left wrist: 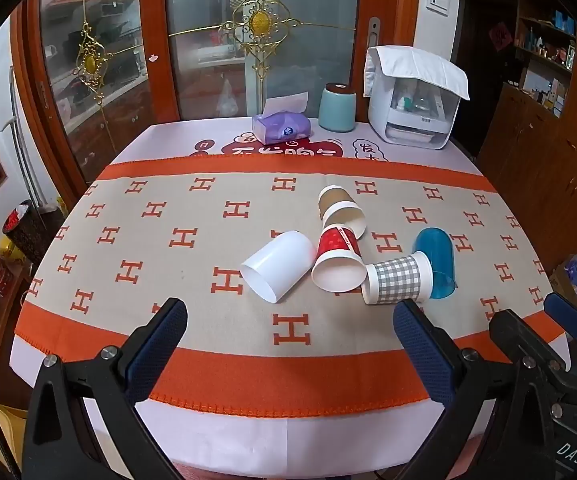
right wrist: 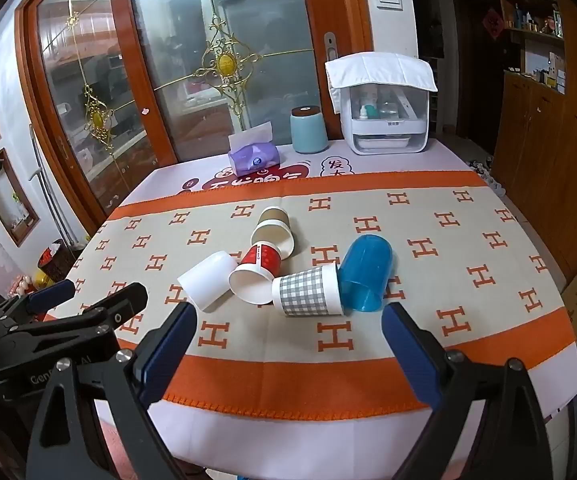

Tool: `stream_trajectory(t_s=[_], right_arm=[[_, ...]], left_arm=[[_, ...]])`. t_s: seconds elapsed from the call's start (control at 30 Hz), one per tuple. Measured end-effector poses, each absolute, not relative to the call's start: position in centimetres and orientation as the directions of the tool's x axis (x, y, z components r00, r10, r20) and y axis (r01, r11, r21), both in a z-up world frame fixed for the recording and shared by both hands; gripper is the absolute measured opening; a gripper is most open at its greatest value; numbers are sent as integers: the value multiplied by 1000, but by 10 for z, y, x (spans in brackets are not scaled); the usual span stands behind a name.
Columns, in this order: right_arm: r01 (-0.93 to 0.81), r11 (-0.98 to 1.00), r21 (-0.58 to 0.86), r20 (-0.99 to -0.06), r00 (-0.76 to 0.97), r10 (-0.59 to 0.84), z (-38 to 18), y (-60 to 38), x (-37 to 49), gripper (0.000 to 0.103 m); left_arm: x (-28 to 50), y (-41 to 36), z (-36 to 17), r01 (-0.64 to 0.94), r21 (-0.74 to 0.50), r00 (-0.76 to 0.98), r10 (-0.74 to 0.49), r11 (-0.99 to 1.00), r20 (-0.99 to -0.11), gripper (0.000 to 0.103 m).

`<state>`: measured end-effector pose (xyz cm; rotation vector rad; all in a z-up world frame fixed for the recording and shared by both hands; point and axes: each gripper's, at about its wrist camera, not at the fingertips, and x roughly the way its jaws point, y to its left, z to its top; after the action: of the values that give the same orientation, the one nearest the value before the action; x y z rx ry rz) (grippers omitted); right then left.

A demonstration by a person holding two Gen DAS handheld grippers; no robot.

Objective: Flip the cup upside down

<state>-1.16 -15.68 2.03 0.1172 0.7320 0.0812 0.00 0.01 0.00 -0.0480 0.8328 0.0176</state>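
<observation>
Several cups lie on their sides in a cluster mid-table: a white cup (left wrist: pixel 278 266) (right wrist: pixel 208 280), a red cup (left wrist: pixel 336 262) (right wrist: pixel 254 276), a brown paper cup (left wrist: pixel 340 208) (right wrist: pixel 274 230), a grey checked cup (left wrist: pixel 398 282) (right wrist: pixel 310 292) and a blue translucent cup (left wrist: pixel 436 260) (right wrist: pixel 364 274). My left gripper (left wrist: pixel 288 320) is open and empty, held above the table's near edge. My right gripper (right wrist: pixel 288 324) is open and empty, also near the front edge, short of the cups.
An orange-and-beige H-patterned cloth (left wrist: pixel 168 240) covers the table. At the back stand a purple tissue pack (left wrist: pixel 280 128), a teal canister (left wrist: pixel 336 108) and a white storage box (left wrist: pixel 412 104). Glass cabinet doors are behind; wooden cupboards stand to the right.
</observation>
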Motion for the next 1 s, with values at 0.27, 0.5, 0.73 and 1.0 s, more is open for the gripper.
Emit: stream_trajectory(t_s=[0.27,0.5,0.73,1.0], right_arm=[[-34,990,137,-661,742,117,21,-157,-12,94],[-34,990,135,-659,743,115,21,-157,-13,94],[-36,990,134,-657,744,116,21,-157,-13,94],[-35,990,134,-656,746,115,19,-155,-15,94]], left_arm=[[0,-5,0,-30,-31,686,-2,999,-727,102],[1,-1,1,-18,-47,689,-22,999,-725,102],[1,-2,-1,-11,-43,678,-24,999,-735,102],[1,-1,-3,-10,-42,676,-24,999,-736,102]])
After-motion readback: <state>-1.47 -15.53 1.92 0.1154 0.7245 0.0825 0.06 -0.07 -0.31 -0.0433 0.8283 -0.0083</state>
